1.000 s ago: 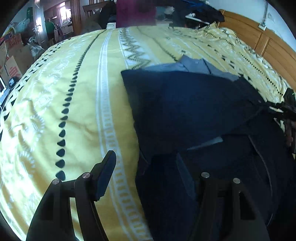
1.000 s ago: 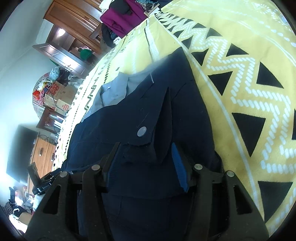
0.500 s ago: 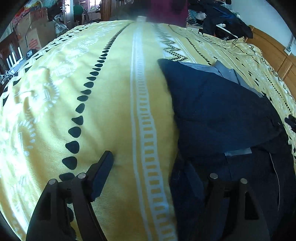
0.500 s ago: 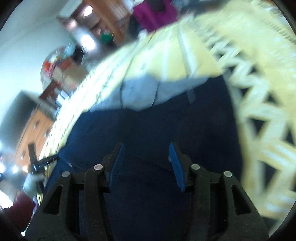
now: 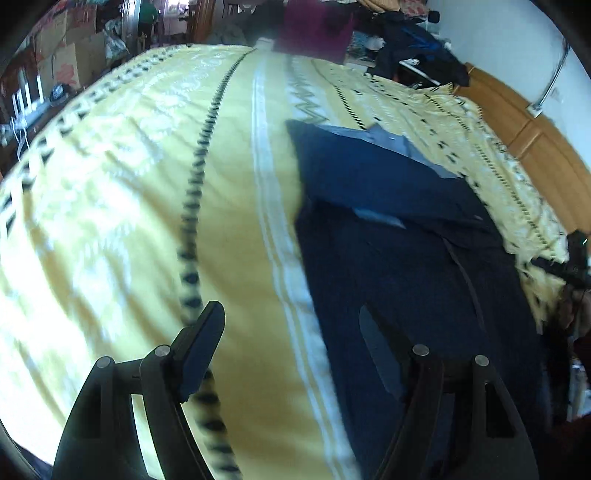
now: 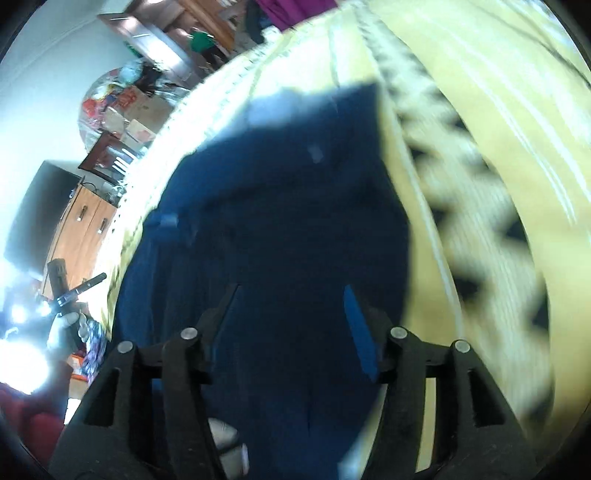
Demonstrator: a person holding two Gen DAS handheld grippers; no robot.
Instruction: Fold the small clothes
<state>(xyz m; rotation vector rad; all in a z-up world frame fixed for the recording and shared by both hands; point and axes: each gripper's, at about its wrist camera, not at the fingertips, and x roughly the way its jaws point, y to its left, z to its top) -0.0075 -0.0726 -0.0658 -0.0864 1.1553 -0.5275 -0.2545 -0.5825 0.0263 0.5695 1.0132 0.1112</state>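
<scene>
A dark navy garment (image 5: 399, 243) lies on the yellow patterned bedspread (image 5: 147, 206), its far part folded back so a light grey inner lining (image 5: 402, 144) shows. My left gripper (image 5: 291, 332) hangs open above the garment's left edge, one finger over yellow cloth and the other over navy. In the right wrist view the same garment (image 6: 288, 206) fills the middle, and my right gripper (image 6: 291, 310) is open above it with nothing between its fingers. The left gripper (image 6: 74, 291) shows small at the far left of that view.
A wooden headboard (image 5: 532, 144) runs along the right of the bed. Clothes are piled (image 5: 413, 48) at the far end, with a magenta cloth (image 5: 314, 29). Cardboard boxes (image 5: 70, 59) and cabinets (image 6: 81, 229) stand beyond the bed's left side.
Both grippers have pulled back and risen from the garment. The left view has swung left over the yellow bedspread; the right gripper no longer hovers at the buttoned pocket.
</scene>
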